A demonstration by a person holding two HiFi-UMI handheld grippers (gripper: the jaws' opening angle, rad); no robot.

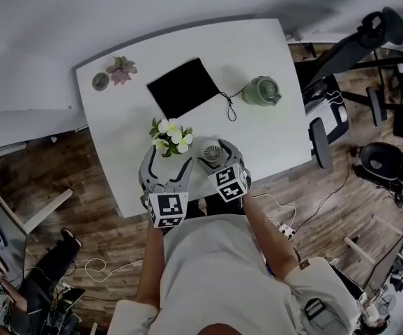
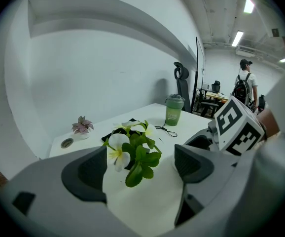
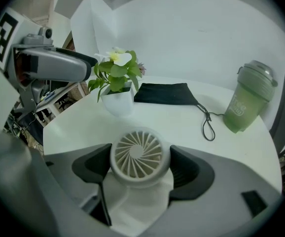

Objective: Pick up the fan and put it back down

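Standing at the near edge of the white worktop (image 1: 275,135), a person holds one tool in each hand, each carrying a cube with square markers.

Right tool (image 3: 138,162): the jaws are drawn in on the round head of the small white fan (image 1: 211,152), with a dark pad pressed against each side of it. The fan sits close to the near edge of the worktop, its grille facing up. Whether its base rests on the surface cannot be told.

Left tool (image 2: 140,168): the jaws stand wide apart and grip nothing. It lies just beside the right tool, on its left.

White pot of white flowers (image 1: 171,137): it stands just beyond the left tool's jaw tips, upright, and near the fan.

Black pouch (image 1: 184,87): it lies flat at mid-worktop, beyond the flowers. A dark cord (image 1: 227,105) trails from its right corner.

Green lidded cup (image 1: 261,91): it stands upright to the right of the pouch, near the end of the cord.

Pink plant (image 1: 121,69) and small round dish (image 1: 101,82): they sit side by side at the far left corner, well apart from the tools.
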